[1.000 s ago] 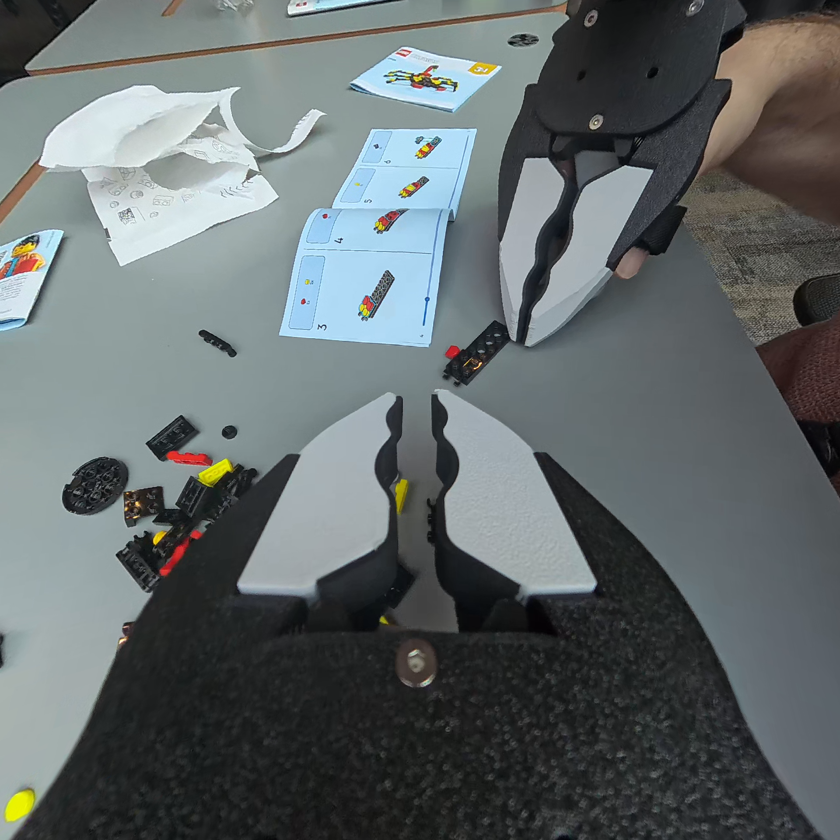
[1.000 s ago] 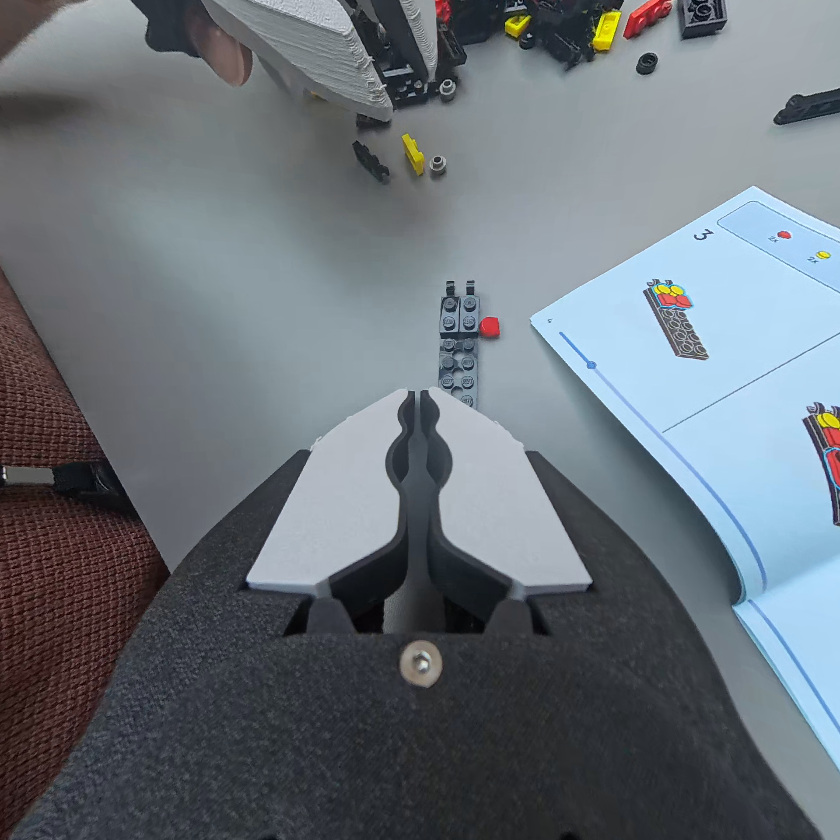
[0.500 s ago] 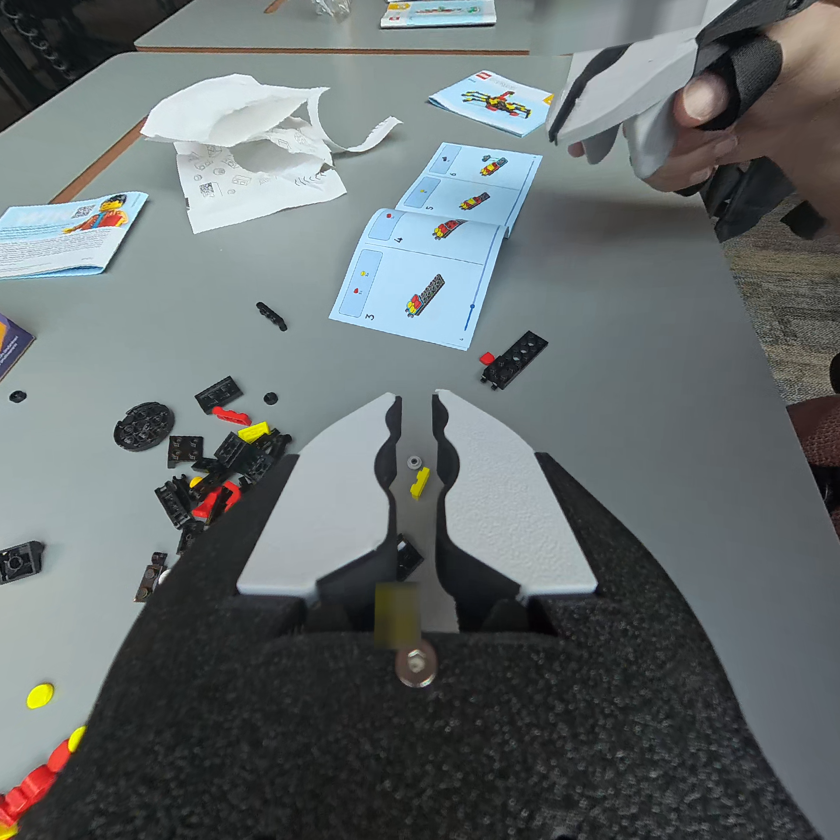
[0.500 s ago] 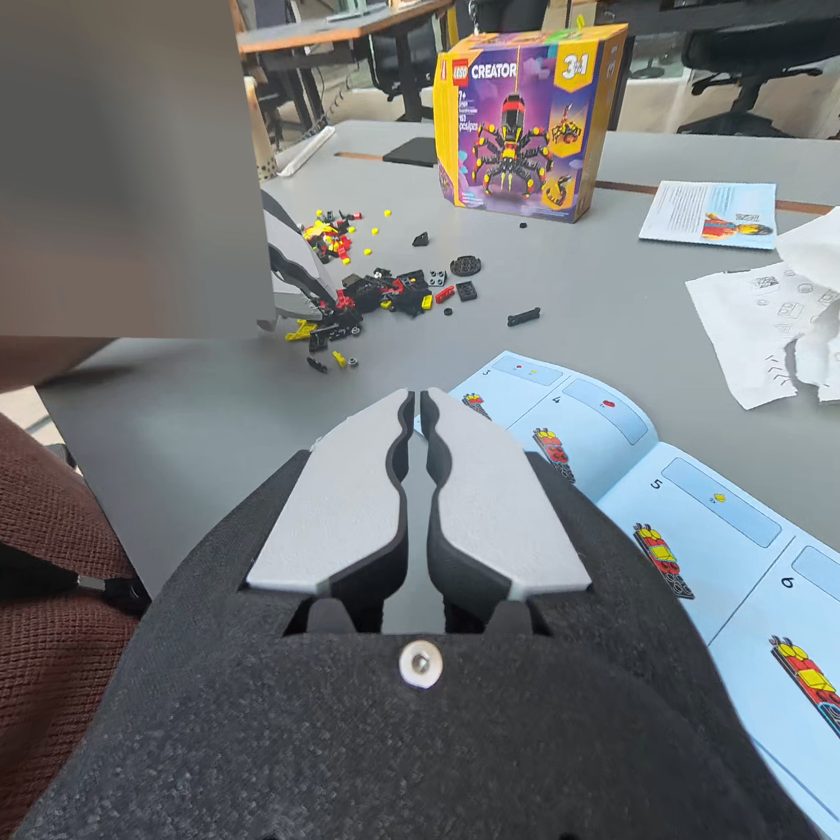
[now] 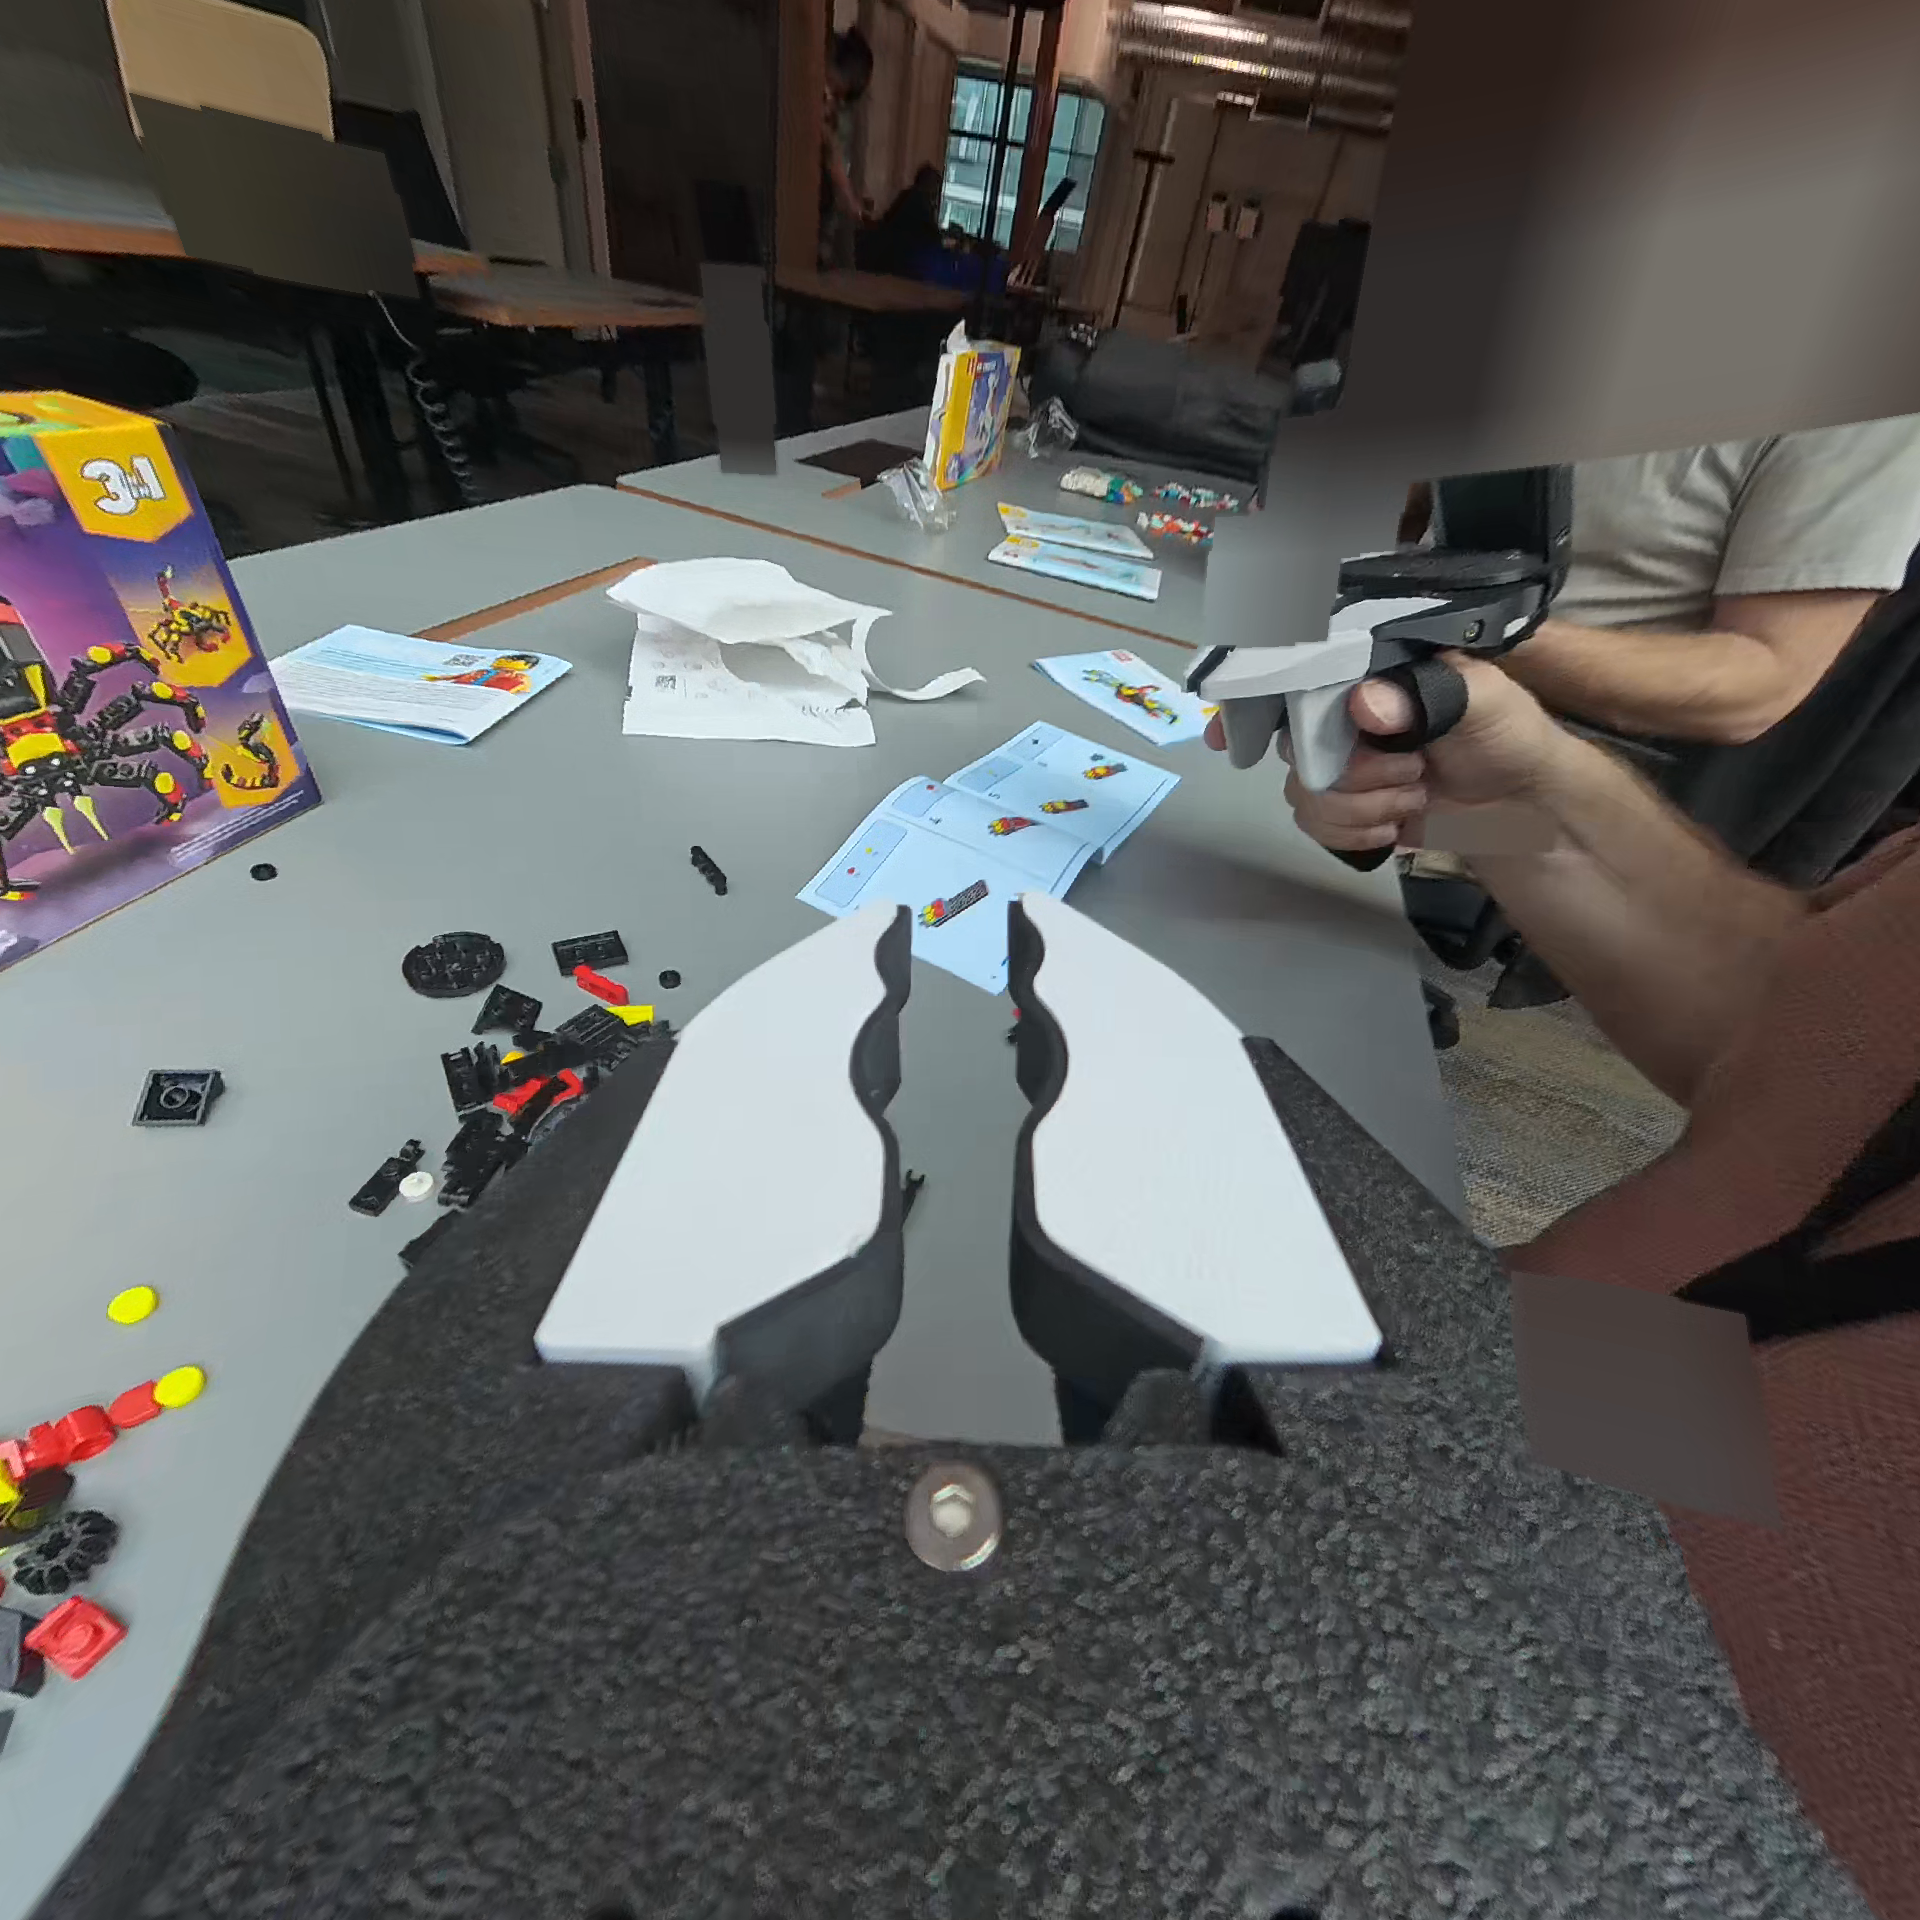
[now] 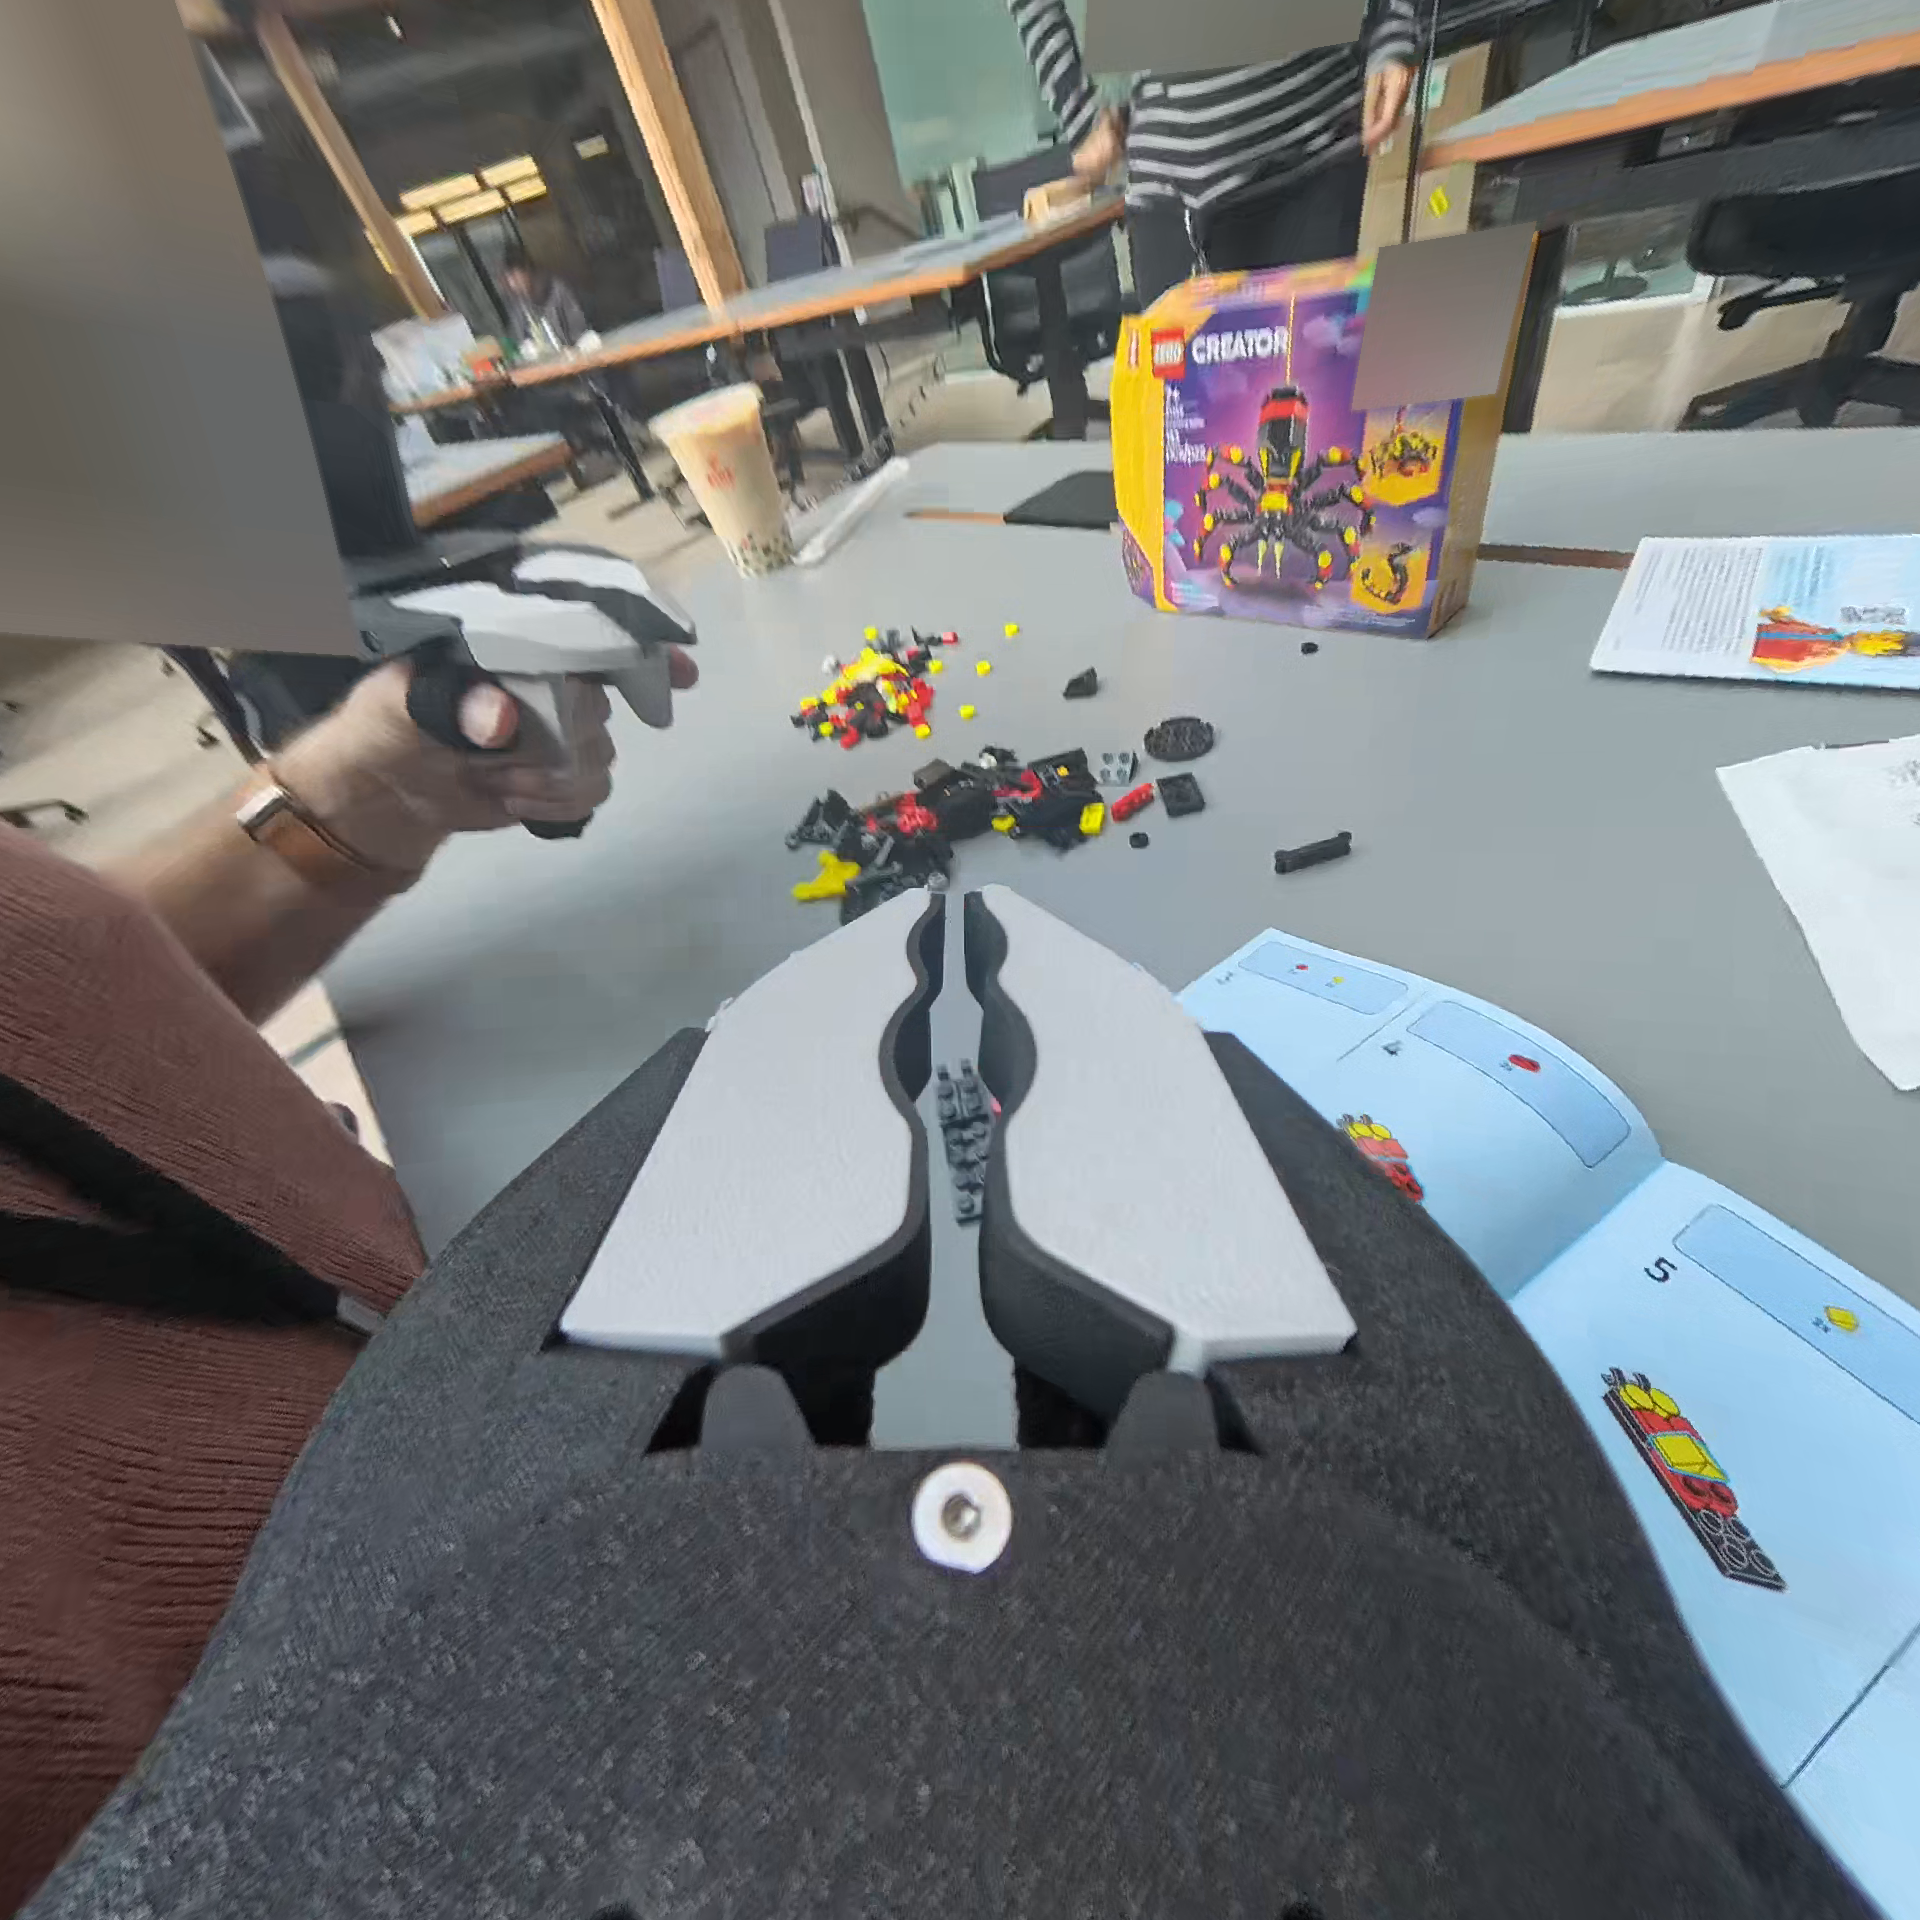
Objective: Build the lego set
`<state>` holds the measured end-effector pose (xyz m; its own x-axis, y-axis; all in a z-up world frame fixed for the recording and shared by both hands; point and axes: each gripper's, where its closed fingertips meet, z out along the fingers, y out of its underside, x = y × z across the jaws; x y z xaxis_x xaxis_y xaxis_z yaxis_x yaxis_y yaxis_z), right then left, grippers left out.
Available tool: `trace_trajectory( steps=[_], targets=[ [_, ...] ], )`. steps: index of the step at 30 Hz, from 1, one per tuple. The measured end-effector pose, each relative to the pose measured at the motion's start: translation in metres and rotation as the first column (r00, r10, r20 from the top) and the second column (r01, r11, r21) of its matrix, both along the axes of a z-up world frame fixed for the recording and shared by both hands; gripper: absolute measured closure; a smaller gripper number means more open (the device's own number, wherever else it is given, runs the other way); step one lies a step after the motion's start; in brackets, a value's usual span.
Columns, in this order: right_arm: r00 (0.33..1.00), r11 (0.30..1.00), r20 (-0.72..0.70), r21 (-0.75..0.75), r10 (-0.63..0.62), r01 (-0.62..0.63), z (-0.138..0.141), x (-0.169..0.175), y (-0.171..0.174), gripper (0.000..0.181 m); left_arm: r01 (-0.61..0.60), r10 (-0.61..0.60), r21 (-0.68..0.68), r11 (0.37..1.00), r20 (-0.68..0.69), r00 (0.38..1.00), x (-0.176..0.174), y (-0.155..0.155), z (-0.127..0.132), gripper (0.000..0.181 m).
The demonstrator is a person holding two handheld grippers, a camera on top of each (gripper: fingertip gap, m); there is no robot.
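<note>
My left gripper (image 5: 962, 914) is open by a narrow gap and empty, held level above the grey table (image 5: 499, 831). It also shows in the right wrist view (image 6: 681, 636). My right gripper (image 6: 956, 902) is shut and empty, raised off the table; it also shows in the left wrist view (image 5: 1205, 675). A black studded plate (image 6: 961, 1132) lies on the table below it, seen through the gap between its fingers. Loose black, red and yellow pieces (image 5: 520, 1070) lie in a pile (image 6: 987, 800). The open blue instruction booklet (image 5: 987, 821) lies to the right (image 6: 1558, 1195).
The purple and yellow set box (image 5: 125, 665) (image 6: 1299, 457) stands at the back. A second pile of small pieces (image 6: 873, 696), a black round plate (image 5: 454, 963), a torn white bag (image 5: 748, 655), a leaflet (image 5: 416, 681) and a drink cup (image 6: 727, 478) are on the table. Tip to tip, the grippers are about 15 cm apart.
Both grippers have risen from the table and tilted up to level. The right gripper has pulled back from the black plate, which stays on the table. Neither gripper has visibly opened or shut.
</note>
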<state>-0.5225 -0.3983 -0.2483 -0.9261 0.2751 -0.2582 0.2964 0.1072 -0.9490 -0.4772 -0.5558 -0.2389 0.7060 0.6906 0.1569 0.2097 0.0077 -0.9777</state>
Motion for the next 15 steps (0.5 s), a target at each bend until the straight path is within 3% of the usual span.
trace_trajectory(
  steps=[3, 5, 7, 10, 13, 15],
  targets=[
    [0.998, 0.959, -0.056, -0.283, -0.014, -0.002, 0.075, 0.011, 0.037, 0.179, 0.003, 0.015, 0.097, 0.995, -0.178, 0.984, 0.030, -0.022, 0.066, 0.162],
    [0.990, 0.975, -0.122, -0.216, -0.074, 0.046, 0.080, 0.008, 0.055, 0.179, -0.018, 0.040, 0.096, 0.995, -0.229, 0.973, 0.040, -0.038, 0.088, 0.165],
    [0.990, 0.993, -0.099, -0.073, -0.100, 0.093, 0.047, -0.004, 0.057, 0.179, -0.035, 0.043, 0.052, 0.998, -0.154, 0.987, 0.030, -0.043, 0.068, 0.165],
    [1.000, 1.000, 0.002, 0.020, 0.008, -0.008, 0.004, 0.004, 0.033, 0.179, -0.003, 0.005, 0.033, 0.999, -0.058, 0.998, 0.023, -0.026, 0.033, 0.165],
    [1.000, 0.961, -0.016, 0.275, -0.021, 0.024, -0.054, -0.009, 0.010, 0.173, -0.088, 0.077, -0.146, 0.985, -0.078, 0.994, 0.010, -0.025, 0.003, 0.170],
    [1.000, 0.933, -0.018, 0.359, -0.002, 0.008, -0.077, -0.009, -0.005, 0.171, -0.081, 0.076, -0.222, 0.972, -0.029, 0.997, -0.001, -0.019, -0.028, 0.171]
  ],
)
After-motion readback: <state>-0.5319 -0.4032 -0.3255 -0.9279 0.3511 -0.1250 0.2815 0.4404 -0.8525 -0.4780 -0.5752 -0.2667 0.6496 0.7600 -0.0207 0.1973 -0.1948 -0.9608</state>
